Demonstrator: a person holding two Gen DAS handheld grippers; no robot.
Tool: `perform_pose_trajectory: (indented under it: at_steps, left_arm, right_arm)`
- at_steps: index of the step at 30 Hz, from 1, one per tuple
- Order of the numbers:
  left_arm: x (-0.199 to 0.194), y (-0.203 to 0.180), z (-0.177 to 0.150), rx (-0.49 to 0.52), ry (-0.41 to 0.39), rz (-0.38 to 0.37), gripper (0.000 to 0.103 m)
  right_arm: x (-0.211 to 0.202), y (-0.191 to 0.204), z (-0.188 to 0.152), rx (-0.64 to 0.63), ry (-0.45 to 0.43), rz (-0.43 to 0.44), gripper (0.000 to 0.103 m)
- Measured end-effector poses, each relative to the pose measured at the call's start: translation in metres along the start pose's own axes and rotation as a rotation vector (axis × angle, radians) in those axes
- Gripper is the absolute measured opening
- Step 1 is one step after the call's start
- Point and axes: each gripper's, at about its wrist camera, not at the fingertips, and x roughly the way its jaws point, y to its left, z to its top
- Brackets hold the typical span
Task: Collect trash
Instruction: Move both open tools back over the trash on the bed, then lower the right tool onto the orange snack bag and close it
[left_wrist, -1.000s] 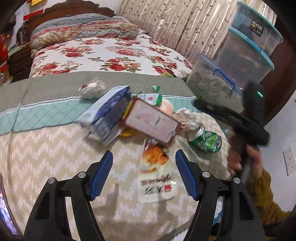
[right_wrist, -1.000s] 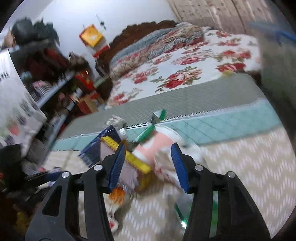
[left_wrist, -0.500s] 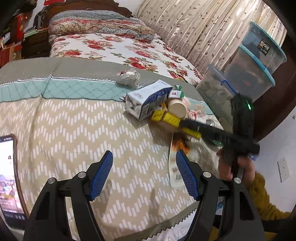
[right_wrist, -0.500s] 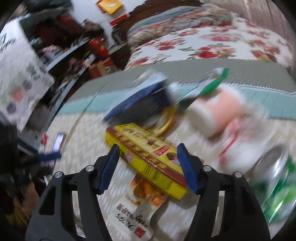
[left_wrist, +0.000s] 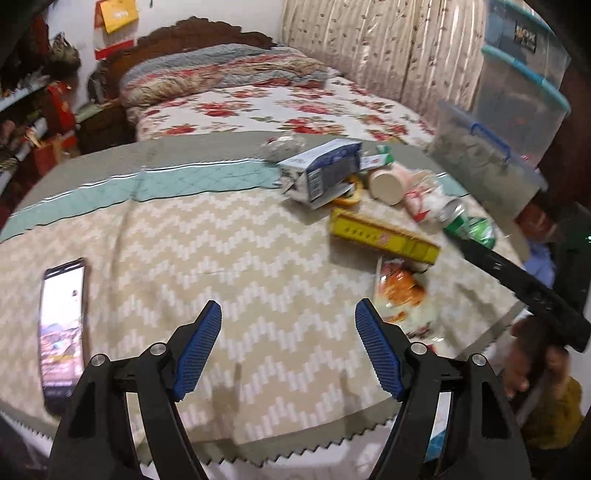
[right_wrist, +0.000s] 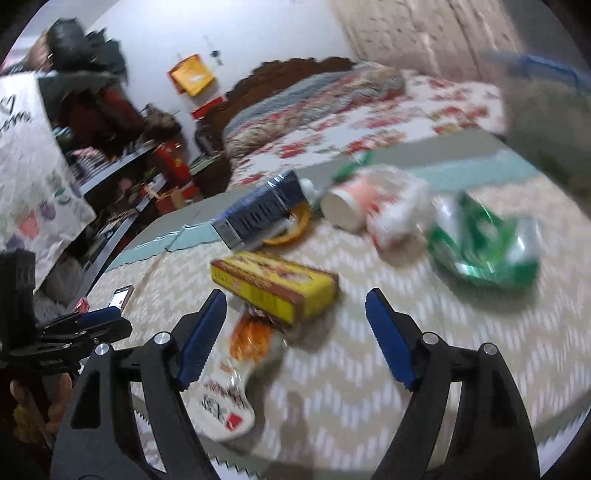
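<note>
A heap of trash lies on the zigzag-patterned table cover (left_wrist: 229, 258): a blue-white carton (left_wrist: 321, 171), a paper cup (left_wrist: 386, 182), a crushed green can (left_wrist: 469, 221), a yellow box (left_wrist: 384, 236) and a snack packet (left_wrist: 400, 291). My left gripper (left_wrist: 289, 306) hovers over bare cloth left of the heap, its jaws opening with nothing between them. My right gripper (right_wrist: 296, 295) is also opening. The yellow box (right_wrist: 277, 286) and snack packet (right_wrist: 236, 362) lie just ahead of its tips, untouched. The carton (right_wrist: 258, 214), cup (right_wrist: 351, 206) and can (right_wrist: 484, 243) lie beyond.
A phone (left_wrist: 62, 332) with a lit screen lies on the cloth at the left. Stacked clear storage boxes (left_wrist: 517, 103) stand at the right and a flowered bed (left_wrist: 280, 107) lies behind. The cloth's scalloped edge (left_wrist: 295, 446) runs just below my left fingers.
The left gripper has drawn back and to the left of the heap, and the phone has come into view. The right gripper pulled back from the trash and widened. The yellow box now lies flat, apart from the carton.
</note>
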Motion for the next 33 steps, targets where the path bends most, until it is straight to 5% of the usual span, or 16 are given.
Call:
perform_pose_trajectory:
  at_steps: [10, 19, 33]
  left_arm:
    - [0.013, 0.002, -0.016, -0.028, 0.049, 0.12, 0.071]
    - [0.029, 0.007, -0.022, -0.055, 0.112, 0.19, 0.073]
    - [0.05, 0.018, -0.034, -0.112, 0.165, 0.233, 0.084]
  right_arm:
    - [0.008, -0.018, -0.036, 0.058, 0.111, 0.015, 0.081]
    - [0.005, -0.024, -0.046, 0.11, 0.08, 0.109, 0.1]
    - [0.005, -0.016, -0.053, 0.064, 0.051, 0.093, 0.1]
